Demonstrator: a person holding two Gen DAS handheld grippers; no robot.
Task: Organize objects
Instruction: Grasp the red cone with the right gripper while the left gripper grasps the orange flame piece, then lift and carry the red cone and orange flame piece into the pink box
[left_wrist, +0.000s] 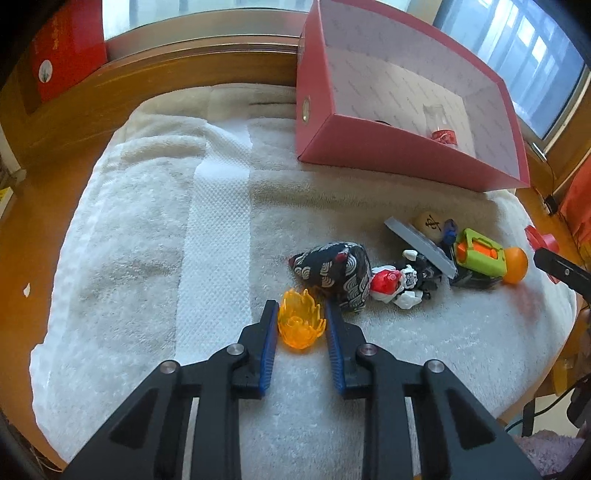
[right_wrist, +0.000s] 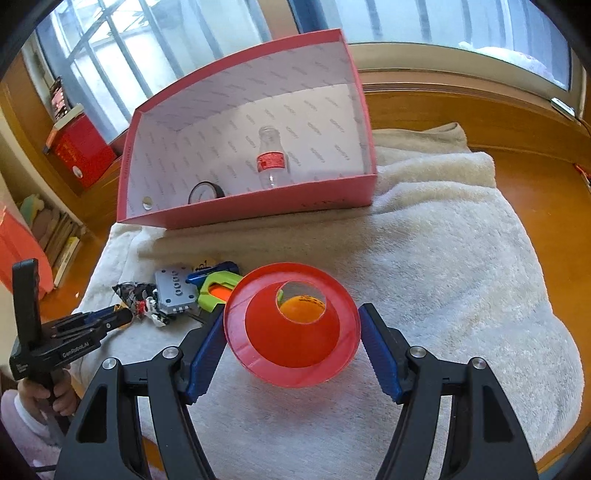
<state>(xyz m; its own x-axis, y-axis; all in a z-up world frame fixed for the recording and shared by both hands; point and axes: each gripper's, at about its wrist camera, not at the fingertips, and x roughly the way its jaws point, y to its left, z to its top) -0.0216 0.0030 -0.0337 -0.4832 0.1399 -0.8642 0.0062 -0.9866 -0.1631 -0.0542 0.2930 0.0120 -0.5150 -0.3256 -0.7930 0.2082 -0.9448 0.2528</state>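
My left gripper (left_wrist: 301, 306) points down at the white towel (left_wrist: 147, 229), shut on a translucent orange flame piece (left_wrist: 301, 326) that sits between its blue pads. In the right wrist view my right gripper (right_wrist: 293, 314) is shut on a wide red translucent funnel (right_wrist: 291, 354), held above the towel; an orange ball (right_wrist: 303, 310) shows through its hole. The open pink box (right_wrist: 258, 210) stands at the back with a clear bottle (right_wrist: 272, 162) and a tape roll (right_wrist: 205, 192) inside.
Right of the flame piece lie a black patterned pouch (left_wrist: 336, 273), a red-and-white toy figure (left_wrist: 399, 282), a grey plate (left_wrist: 421, 243), a round wooden game piece (left_wrist: 428, 221), a green-and-orange toy (left_wrist: 480, 256) and the orange ball (left_wrist: 515, 264). Wooden sill and windows behind.
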